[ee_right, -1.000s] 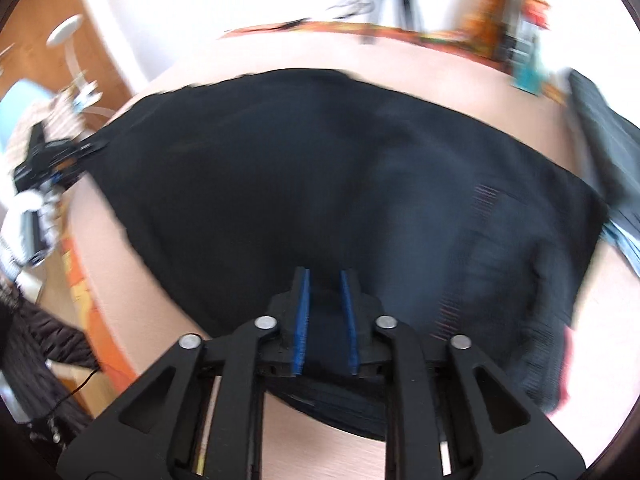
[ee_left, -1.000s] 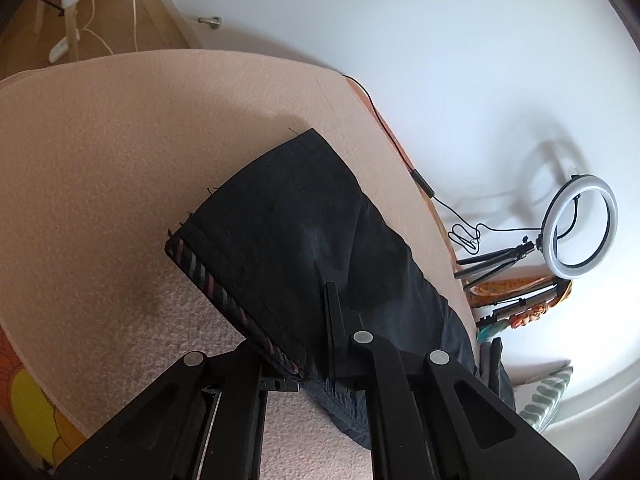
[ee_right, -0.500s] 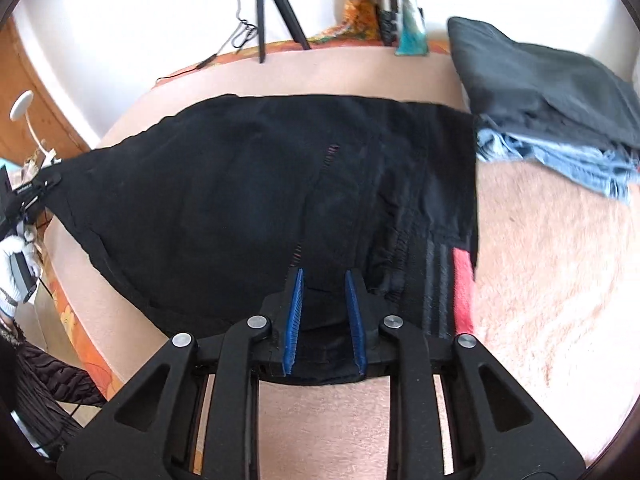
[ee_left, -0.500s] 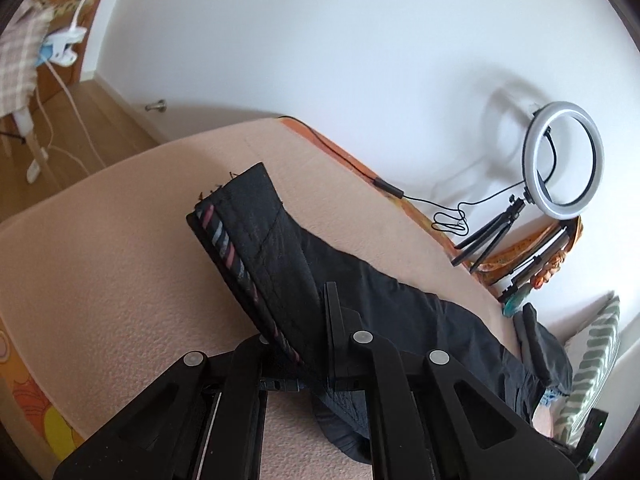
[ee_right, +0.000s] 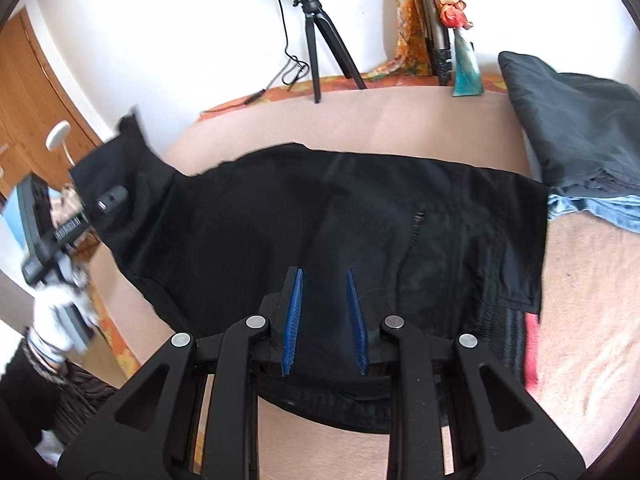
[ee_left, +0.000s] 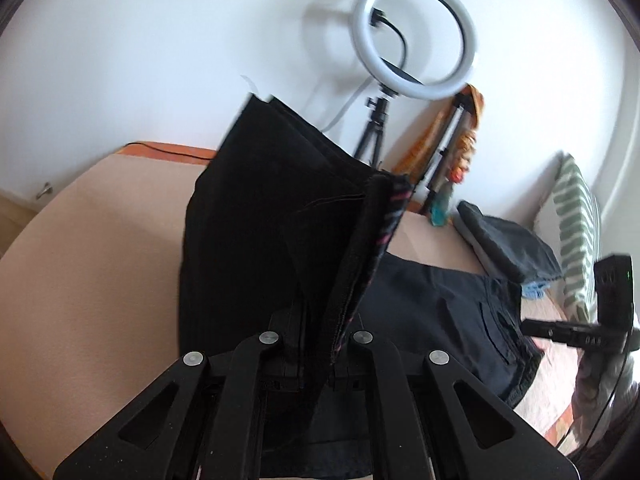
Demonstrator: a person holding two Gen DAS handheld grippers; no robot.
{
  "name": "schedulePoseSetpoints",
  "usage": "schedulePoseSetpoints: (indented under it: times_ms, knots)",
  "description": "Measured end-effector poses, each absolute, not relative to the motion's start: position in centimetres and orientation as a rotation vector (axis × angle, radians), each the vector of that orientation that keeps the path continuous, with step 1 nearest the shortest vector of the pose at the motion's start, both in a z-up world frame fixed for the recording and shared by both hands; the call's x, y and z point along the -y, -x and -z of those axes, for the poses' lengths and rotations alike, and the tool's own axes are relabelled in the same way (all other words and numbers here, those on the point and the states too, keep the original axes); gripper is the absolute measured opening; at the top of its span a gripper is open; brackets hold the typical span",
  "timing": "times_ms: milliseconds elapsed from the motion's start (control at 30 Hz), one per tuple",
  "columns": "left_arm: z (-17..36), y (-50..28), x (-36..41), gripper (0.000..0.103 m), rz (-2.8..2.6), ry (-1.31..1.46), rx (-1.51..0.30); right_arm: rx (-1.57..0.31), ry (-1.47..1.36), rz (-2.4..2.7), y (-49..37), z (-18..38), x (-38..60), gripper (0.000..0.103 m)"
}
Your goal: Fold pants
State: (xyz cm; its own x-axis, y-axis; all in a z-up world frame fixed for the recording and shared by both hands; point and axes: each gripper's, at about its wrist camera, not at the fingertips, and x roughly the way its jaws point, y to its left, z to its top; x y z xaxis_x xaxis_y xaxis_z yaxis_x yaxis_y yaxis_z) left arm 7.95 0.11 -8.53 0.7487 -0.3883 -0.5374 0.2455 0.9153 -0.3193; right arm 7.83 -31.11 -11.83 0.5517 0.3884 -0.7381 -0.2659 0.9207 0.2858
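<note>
Black pants lie spread across a peach blanket. My left gripper is shut on the leg end of the pants and holds it lifted upright, its striped inner hem showing. In the right wrist view the left gripper shows at the far left with the raised leg. My right gripper is open, its blue pads apart over the pants' near edge, gripping nothing. The right gripper also shows in the left wrist view at the far right.
A stack of folded dark and blue clothes lies at the back right of the bed. A ring light on a tripod and a striped pillow stand by the wall. A wooden door is at the left.
My left gripper has lifted the pant leg off the blanket and swung it up towards the waist side. My right gripper's pads have opened wider; the pants have slid left.
</note>
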Motion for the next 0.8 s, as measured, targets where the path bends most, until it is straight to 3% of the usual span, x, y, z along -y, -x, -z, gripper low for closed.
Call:
schedulePoseSetpoints:
  times_ms: [67,133,300,633,800]
  knots:
    - [8.8,-7.8,2.6,0.005,0.417,0.185,-0.66,-0.91,-0.198,-0.429,-8.4,11.8,31.0,0.029]
    - [9.5,-7.6,4.8,0.005,0.469,0.15,-0.689,-0.92,-0.266,-0.478,-9.0,12.0,30.7,0.043]
    - [11.0,-7.2,8.1,0.005,0.539,0.103,-0.749,-1.011,-0.432,-0.575,-11.2,13.7,29.7,0.062]
    - [12.2,-6.1,10.9,0.006,0.609,-0.007,-0.82,-1.146,-0.776,-0.597,-16.0,18.5,29.6,0.064]
    - [12.9,-5.1,11.9,0.025,0.669,-0.048,-0.851,-1.176,-0.948,-0.618,-16.4,20.8,30.9,0.064]
